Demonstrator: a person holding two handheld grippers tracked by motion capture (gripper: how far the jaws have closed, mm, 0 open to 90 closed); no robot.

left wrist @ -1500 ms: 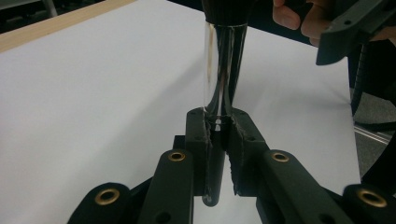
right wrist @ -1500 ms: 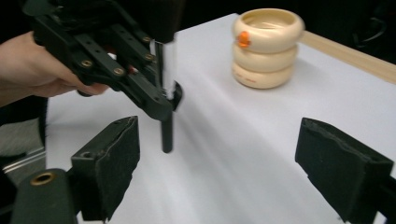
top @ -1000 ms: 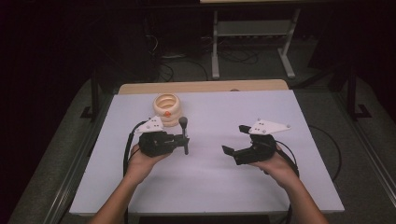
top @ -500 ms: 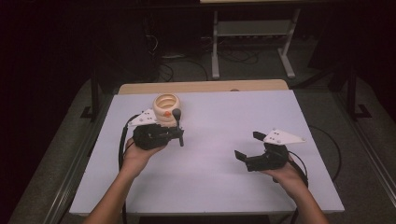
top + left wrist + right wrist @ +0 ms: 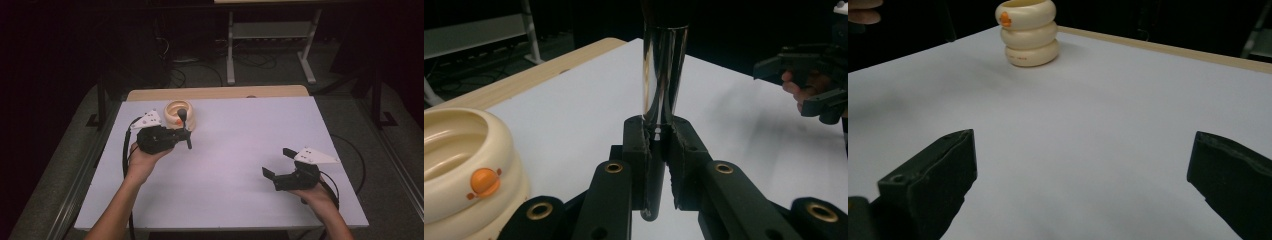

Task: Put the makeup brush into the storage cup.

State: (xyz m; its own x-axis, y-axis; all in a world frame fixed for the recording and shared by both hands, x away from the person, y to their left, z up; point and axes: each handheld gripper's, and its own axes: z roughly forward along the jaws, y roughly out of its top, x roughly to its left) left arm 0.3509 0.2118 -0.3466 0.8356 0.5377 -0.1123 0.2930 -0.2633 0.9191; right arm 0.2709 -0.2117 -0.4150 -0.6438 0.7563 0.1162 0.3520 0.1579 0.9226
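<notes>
At the upper left of the high view, the left claw (image 5: 186, 136) is clamped tight on the lower end of a slim, shiny metal utensil handle with a dark rounded head (image 5: 183, 120). The handle stands almost upright, its long axis running from the jaws up toward the top of the frame, the dark head topmost; in the left gripper view the polished shaft (image 5: 663, 75) rises straight out of the pinch. It hangs just in front of a cream, ring-stacked ceramic holder with an orange dot (image 5: 179, 114), at the far left of the white table (image 5: 240, 165). The right claw (image 5: 280, 162), at the lower right, stands wide open and empty, well apart from the holder. What the head is, whisk or spoon, is too blurred to tell. The risk: the smooth shaft, gripped only near its tip, could swivel or slip in the jaws, or clip the holder's rim and tip it.
</notes>
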